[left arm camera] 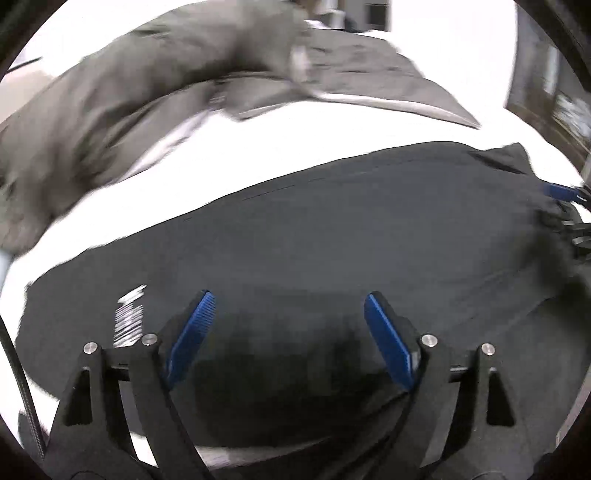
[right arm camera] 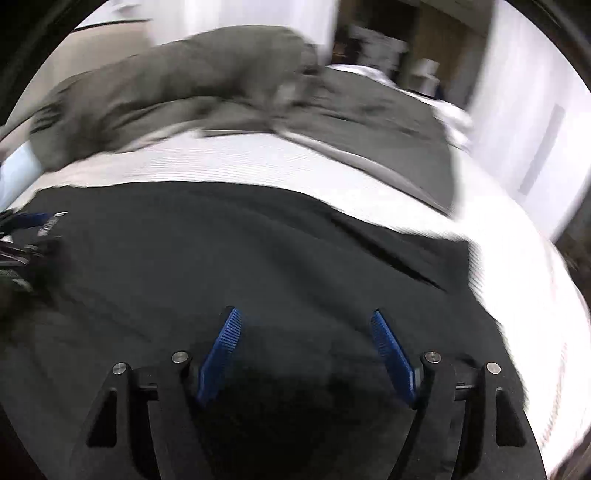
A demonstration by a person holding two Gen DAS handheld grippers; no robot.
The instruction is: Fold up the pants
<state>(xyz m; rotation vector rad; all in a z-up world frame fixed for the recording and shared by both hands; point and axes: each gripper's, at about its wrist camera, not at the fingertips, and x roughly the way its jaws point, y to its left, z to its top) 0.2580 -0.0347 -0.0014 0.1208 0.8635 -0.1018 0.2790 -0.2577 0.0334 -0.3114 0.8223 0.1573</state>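
Dark navy pants (left arm camera: 332, 240) lie spread across a white bed; they also fill the lower half of the right wrist view (right arm camera: 240, 258). A white printed label (left arm camera: 129, 314) shows on the cloth at the left. My left gripper (left arm camera: 290, 299) is open, its blue pads just above the cloth, holding nothing. My right gripper (right arm camera: 304, 317) is open over the pants, holding nothing. The right gripper's blue tip shows at the right edge of the left wrist view (left arm camera: 561, 192); the left gripper shows at the left edge of the right wrist view (right arm camera: 29, 221). Both views are motion blurred.
A grey-olive garment (left arm camera: 166, 85) lies bunched on the white bed (left arm camera: 314, 129) beyond the pants; it also shows in the right wrist view (right arm camera: 221, 85). Dark furniture (right arm camera: 388, 33) and a white wall (right arm camera: 535, 110) stand past the bed.
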